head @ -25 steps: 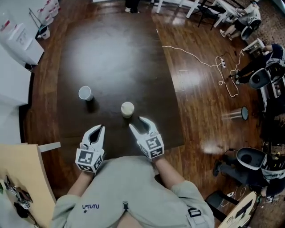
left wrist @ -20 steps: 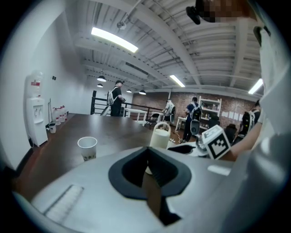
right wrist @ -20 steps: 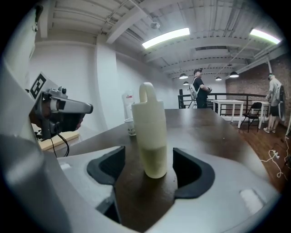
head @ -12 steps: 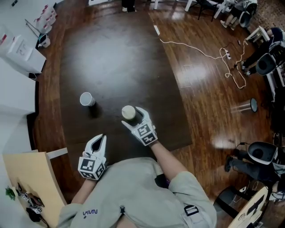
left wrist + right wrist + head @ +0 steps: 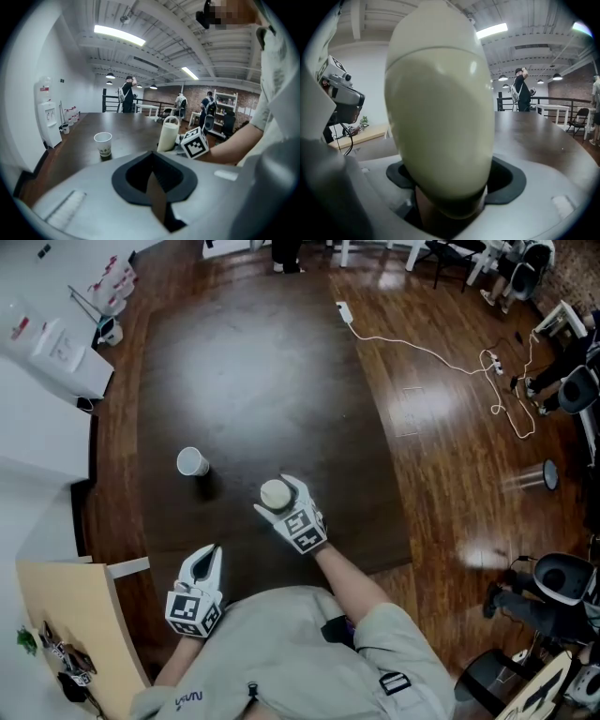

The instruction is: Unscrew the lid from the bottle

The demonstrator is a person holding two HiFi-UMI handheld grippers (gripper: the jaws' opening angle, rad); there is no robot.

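Right gripper (image 5: 280,500): jaws just opened wide, now straddling the cream bottle (image 5: 274,492), previously short of it; left gripper (image 5: 212,552) clamped together, empty.

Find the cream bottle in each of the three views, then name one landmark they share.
Head view: the cream bottle stands low centre, right of the paper cup.
Left gripper view: the cream bottle is right of centre, again right of the paper cup.
Right gripper view: the cream bottle fills the centre, close up.
Shared landmark: the dark table, seen in all three views.
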